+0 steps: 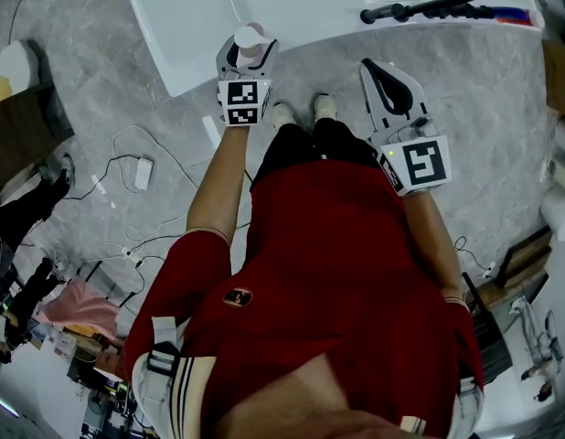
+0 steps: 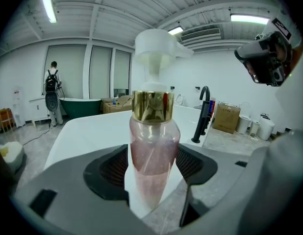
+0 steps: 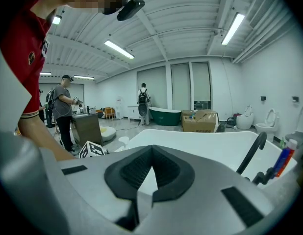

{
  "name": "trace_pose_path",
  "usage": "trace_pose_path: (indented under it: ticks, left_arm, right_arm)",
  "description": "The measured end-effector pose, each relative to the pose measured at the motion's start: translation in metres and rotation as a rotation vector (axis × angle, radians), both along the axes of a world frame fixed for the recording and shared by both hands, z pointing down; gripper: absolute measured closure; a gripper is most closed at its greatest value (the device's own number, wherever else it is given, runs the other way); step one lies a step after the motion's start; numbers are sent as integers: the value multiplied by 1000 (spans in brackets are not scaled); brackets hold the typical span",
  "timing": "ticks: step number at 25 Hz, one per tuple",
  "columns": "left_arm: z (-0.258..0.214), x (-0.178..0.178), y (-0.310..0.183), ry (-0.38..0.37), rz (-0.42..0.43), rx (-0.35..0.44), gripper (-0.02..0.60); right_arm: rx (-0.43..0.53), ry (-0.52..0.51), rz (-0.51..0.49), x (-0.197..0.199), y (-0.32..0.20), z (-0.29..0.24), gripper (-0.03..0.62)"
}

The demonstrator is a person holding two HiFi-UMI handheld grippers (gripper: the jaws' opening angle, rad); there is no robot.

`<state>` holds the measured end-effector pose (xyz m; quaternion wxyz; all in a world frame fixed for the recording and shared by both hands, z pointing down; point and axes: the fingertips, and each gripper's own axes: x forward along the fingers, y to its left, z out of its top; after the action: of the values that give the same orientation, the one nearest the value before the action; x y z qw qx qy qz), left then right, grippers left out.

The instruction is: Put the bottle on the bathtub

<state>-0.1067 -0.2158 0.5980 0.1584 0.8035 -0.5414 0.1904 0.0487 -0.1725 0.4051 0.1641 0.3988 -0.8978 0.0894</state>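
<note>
Head view: the upright bottle [image 1: 250, 40] is gripped in the left tool [image 1: 248, 55], just below the bathtub [image 1: 177, 35] rim at upper frame, the right tool [image 1: 385, 80] being narrow and empty.

My bottle [image 2: 154, 155] is see-through pink, gold collar [image 2: 152, 105], white pump [image 2: 159, 45]. Tub [image 1: 200, 26] white, tap [image 1: 438, 7] black, floor [image 1: 127, 108] grey veined marble, my shirt [image 1: 337, 245] red.

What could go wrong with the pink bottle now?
1. The left gripper grips the bottle low on its body, with the pump top high above, so the bottle might tilt or slip.
2. The bathtub rim looks smooth. A tall bottle set close to its edge could topple into the tub or onto the floor.
</note>
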Motion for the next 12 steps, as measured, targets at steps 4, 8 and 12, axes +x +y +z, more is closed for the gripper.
trace_pose_path:
  ticks: [4,8,12]
  left_arm:
    - [-12,-3,7,-7,-8,24,293]
    - [-29,-8,16,-11,-28,37,293]
    - [-44,-7,32,-12,-33,48,293]
  right_arm:
    - [3,-12,-13,-3,7,-2,595]
    - [13,-31,-27,-6,12,-7,595]
    - [12,-50,-37,-9,17,-9,595]
